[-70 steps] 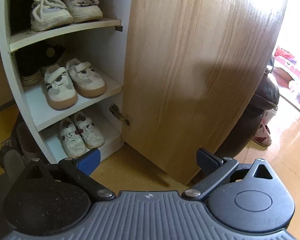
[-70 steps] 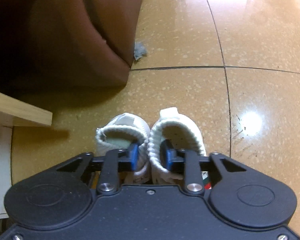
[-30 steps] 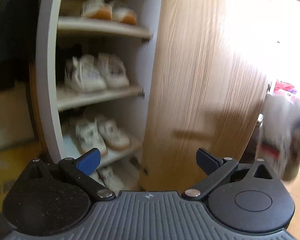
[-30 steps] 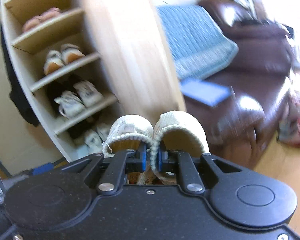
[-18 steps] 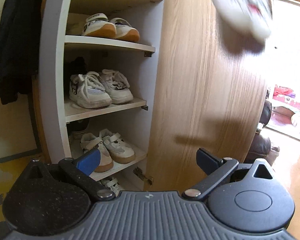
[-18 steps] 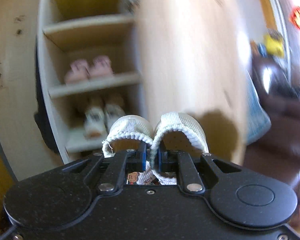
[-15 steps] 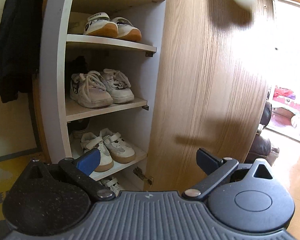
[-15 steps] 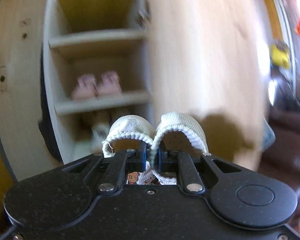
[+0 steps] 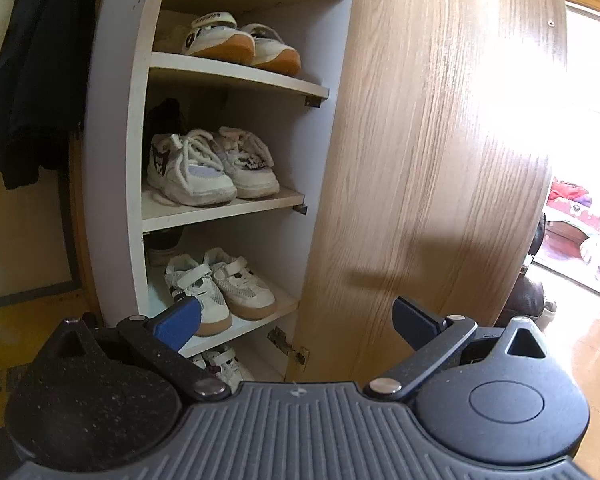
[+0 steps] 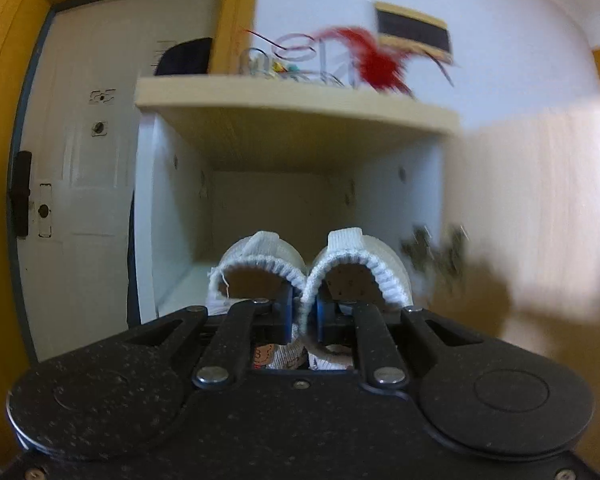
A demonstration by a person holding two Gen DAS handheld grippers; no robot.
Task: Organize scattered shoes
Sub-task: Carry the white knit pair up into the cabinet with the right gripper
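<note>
Left gripper (image 9: 296, 316): jaws spread wide, nothing between them, blue-padded fingers (image 9: 179, 318) angled outward, pointed slightly downward. Right gripper (image 10: 302, 314): held about level, jaws drawn nearly together, blue pads pinching the adjoining inner collars of a pair of white knit shoes (image 10: 312, 268), toes pointing away ahead of the fingertips.
</note>
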